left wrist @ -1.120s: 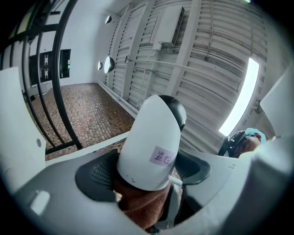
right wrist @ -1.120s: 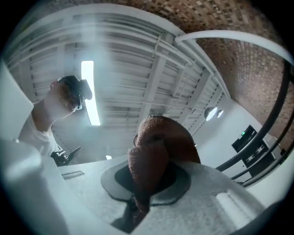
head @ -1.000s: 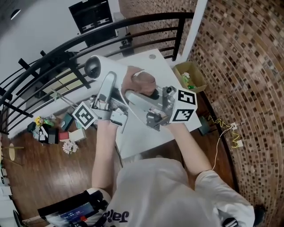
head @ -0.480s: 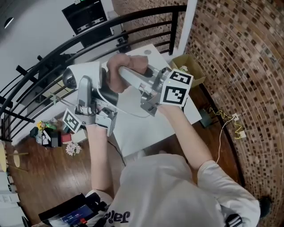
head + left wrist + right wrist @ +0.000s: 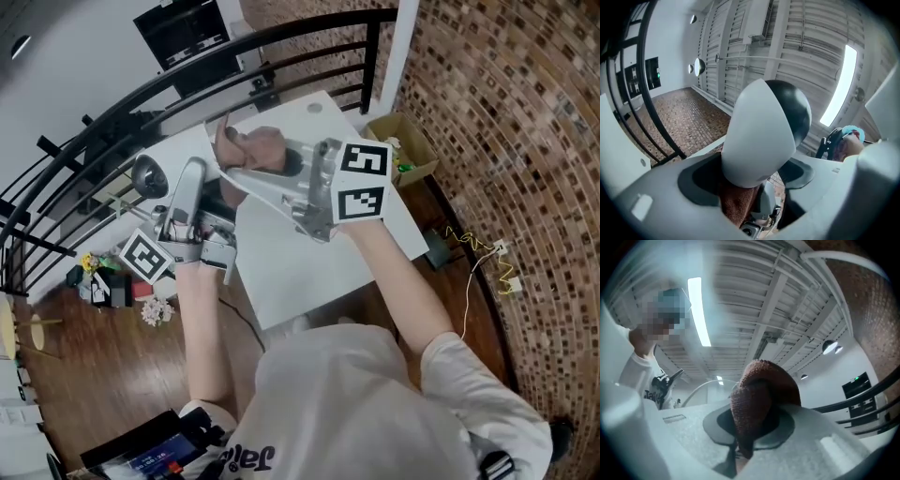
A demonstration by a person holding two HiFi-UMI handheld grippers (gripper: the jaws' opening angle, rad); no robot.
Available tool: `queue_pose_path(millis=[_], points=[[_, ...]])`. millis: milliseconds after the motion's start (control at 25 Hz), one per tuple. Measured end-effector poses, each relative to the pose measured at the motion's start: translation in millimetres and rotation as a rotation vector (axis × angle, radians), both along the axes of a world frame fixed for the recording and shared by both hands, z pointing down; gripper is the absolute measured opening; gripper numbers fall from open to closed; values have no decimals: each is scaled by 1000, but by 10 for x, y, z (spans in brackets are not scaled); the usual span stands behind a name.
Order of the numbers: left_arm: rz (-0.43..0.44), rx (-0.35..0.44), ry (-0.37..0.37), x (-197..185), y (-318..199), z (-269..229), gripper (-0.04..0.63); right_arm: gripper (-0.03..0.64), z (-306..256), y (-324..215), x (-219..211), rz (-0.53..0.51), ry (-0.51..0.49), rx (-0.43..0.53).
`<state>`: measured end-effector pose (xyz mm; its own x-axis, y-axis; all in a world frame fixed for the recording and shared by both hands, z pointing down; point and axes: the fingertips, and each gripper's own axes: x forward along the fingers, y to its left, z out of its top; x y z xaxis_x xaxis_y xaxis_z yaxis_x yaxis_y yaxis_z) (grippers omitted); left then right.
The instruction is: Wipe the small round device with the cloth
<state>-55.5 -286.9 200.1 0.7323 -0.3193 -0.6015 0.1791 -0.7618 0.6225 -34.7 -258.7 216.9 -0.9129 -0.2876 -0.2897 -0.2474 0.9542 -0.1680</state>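
Tally: round device [image 5: 759, 136] ×1; brown cloth [image 5: 253, 148] ×1; claws ×2, left claw [image 5: 183, 183], right claw [image 5: 750, 423]; table [image 5: 309, 262] ×1; cardboard box [image 5: 403, 150] ×1.

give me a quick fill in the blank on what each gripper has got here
1. The left gripper is clamped on the small round device, whose shell is ___.
2. The device's dome is ___.
3. The cloth pinched in the right gripper is ___ in colour.

Missing words: white; black; brown
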Motion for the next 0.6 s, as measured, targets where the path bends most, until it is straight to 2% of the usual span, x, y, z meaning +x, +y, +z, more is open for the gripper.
queue_pose_path(millis=[120,200,400,480,600], points=[[-17,1,-30,-10,-27,31,396,23,67,189,-26,-113,-8,16],[-47,18,-94,7,-66,105,394,23,138,201,7,-119,-11,4],[-217,128,-449,22,-213,563,393,23,445,-176,670,89,-129,-163],[-254,152,-545,26,-235,753,393,23,575,-207,969,161,-159,-195],[-272,169,-639,76,-258,1069,393,23,828,-207,1327,247,-170,-246]])
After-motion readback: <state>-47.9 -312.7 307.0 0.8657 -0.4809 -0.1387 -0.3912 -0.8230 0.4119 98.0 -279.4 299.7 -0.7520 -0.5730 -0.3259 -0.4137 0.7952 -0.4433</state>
